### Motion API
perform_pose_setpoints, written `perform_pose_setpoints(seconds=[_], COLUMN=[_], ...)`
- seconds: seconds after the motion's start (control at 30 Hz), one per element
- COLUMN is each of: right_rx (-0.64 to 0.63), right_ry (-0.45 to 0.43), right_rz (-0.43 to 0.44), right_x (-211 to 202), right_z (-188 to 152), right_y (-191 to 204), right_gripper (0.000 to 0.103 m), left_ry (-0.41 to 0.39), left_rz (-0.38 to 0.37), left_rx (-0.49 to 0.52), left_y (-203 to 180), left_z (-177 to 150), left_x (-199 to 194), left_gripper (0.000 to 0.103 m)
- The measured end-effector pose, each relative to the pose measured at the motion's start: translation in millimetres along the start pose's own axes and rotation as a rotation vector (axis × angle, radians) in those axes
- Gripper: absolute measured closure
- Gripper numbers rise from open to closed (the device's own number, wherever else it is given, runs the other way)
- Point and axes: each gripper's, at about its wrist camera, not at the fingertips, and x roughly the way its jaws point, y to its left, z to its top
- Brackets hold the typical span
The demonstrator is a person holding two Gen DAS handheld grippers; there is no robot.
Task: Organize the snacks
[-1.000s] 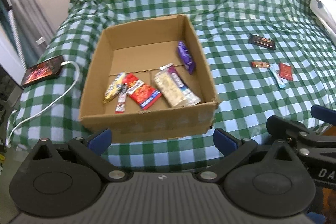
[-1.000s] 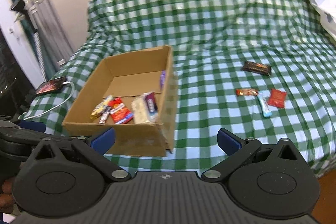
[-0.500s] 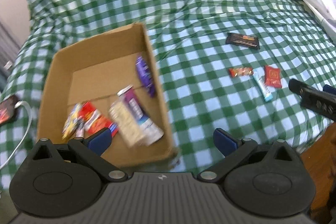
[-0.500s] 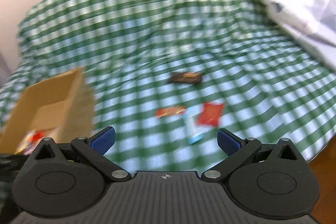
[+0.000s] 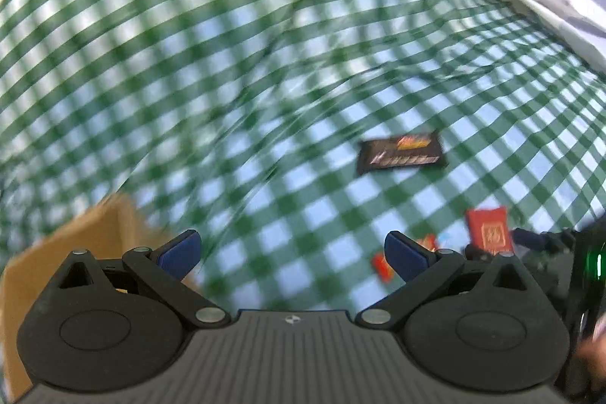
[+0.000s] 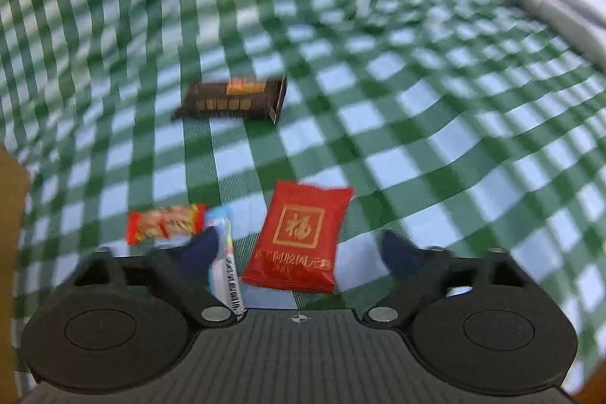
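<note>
Now, closing in: both grippers are swinging away from the box toward the loose snacks on the checked bedspread (image 6: pixel 435 108).
Cardboard box (image 5: pixel 94 233): sliding to the lower left of the left wrist view, no longer centred as a second ago.
Left gripper (image 5: pixel 291 250): hanging with fingers spread and empty over bare cloth.
Dark bar (image 6: pixel 231 99): lying upper left of centre, untouched.
Orange-red candy (image 6: pixel 166 222) and blue-white stick (image 6: pixel 225 264): lying lower left, side by side.
Right gripper (image 6: pixel 299 248): jaws narrowing around the red packet (image 6: pixel 299 237), pads not yet pressing.
Meaning: a pick-up is likely beginning; four snacks are waiting outside the box.
</note>
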Motion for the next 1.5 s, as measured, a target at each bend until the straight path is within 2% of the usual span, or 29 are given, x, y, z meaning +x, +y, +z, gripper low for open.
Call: perform_pose_setpoints(seconds=[0.03,0.07,0.13,0.2,0.3,0.37,0.43,0.53,0.6,0.63,0.67,0.7,0.73,0.77,0.8,0.87,1.0,1.13,1.27,1.4,1.5], right_rx=[-0.033,-0.071,-0.03,0.012,0.093,0.131,0.152,0.153,0.156,0.149,0.144,0.141,0.141,0.142,0.143,0.145,0.16,0.173,0.149,0.089,0.032], right_ry=[-0.045,-0.058,-0.064,-0.065,-0.072,-0.056,-0.046,-0.041,-0.039,-0.04,-0.041,-0.045,-0.046,-0.048,-0.05,-0.049,-0.064,-0.114,-0.148,-0.165,-0.154], right_rz=[-0.018,-0.022,0.006,-0.006,-0.031,-0.044,-0.033,-0.026,-0.02,-0.021,-0.022,-0.022,-0.022,-0.021,-0.02,-0.023,-0.019,0.008,0.076,0.159,0.235], right_x=[0,0,-2,-7,-13,-11,-9,-7,-4,-2,-1,-1,-1,-2,-3,-5,-20,-56,-105,-159,-202], right_z=[-2,-4,-4,-2,2,3,3,6,9,9,11,11,11,10,10,9,10,14,11,-3,-21], right_y=[2,5,-3,-16,-45,-63,-76,-82,-83,-82,-82,-83,-83,-83,-84,-84,-83,-76,-57,-28,-2], right_gripper=[0.049,0.055,0.058,0.058,0.058,0.058,0.058,0.058,0.057,0.057,0.057,0.057,0.057,0.057,0.057,0.057,0.058,0.058,0.058,0.058,0.058], left_ry=[-0.013,-0.03,-0.056,-0.083,-0.074,-0.065,-0.045,0.108,0.189,0.228,0.258,0.254,0.232,0.22,0.231,0.264,0.218,0.153,0.11,0.134,0.151], left_rz=[-0.014,-0.033,-0.062,-0.101,-0.177,-0.181,-0.219,-0.353,-0.369,-0.375,-0.392,-0.389,-0.379,-0.367,-0.363,-0.375,-0.367,-0.325,-0.27,-0.254,-0.196], left_rx=[0.029,0.071,0.15,0.246,0.413,0.499,0.516,0.526,0.495,0.452,0.403,0.355,0.339,0.341,0.325,0.246,0.121,0.027,-0.031,-0.137,-0.216], left_y=[-6,-12,-26,-40,-63,-79,-89,-98,-105,-105,-102,-99,-96,-94,-90,-79,-55,-35,-17,8,36], left_z=[7,15,26,38,52,61,73,91,100,103,104,103,101,99,96,93,84,74,40,-7,-47], left_x=[10,23,44,69,109,137,158,189,211,220,225,225,221,217,214,207,164,92,6,-66,-119], left_gripper=[0.0,0.0,0.0,0.0,0.0,0.0,0.0,0.0,0.001,0.005,0.017,0.026,0.037,0.054,0.06,0.06,0.06,0.06,0.06,0.06,0.06])
